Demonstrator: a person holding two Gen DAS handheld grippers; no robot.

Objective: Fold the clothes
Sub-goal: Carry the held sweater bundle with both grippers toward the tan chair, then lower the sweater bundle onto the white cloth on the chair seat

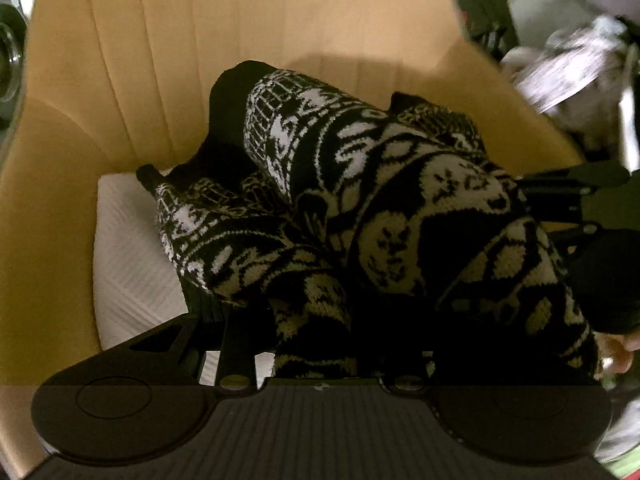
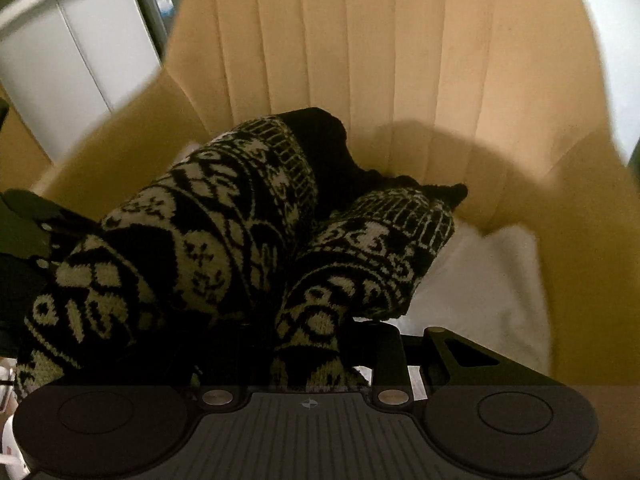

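Observation:
A black-and-white patterned knit sweater (image 1: 360, 184) (image 2: 208, 216) hangs bunched over a yellow upholstered chair (image 1: 200, 40) (image 2: 400, 60). My left gripper (image 1: 320, 320) is shut on a thick fold of it; only its left finger (image 1: 236, 340) shows, the other is under the knit. My right gripper (image 2: 308, 336) is likewise shut on the sweater, with its right finger (image 2: 390, 356) visible. Two cuffed ends of the sweater droop toward the chair back. The right gripper's body (image 1: 560, 196) appears beyond the sweater in the left wrist view.
A white folded cloth (image 1: 128, 264) (image 2: 488, 280) lies on the chair seat under the sweater. A white cabinet (image 2: 60, 60) stands behind the chair on the left. Blurred clutter (image 1: 572, 68) sits beyond the chair's right arm. A dark sleeve (image 1: 608, 280) is at the right edge.

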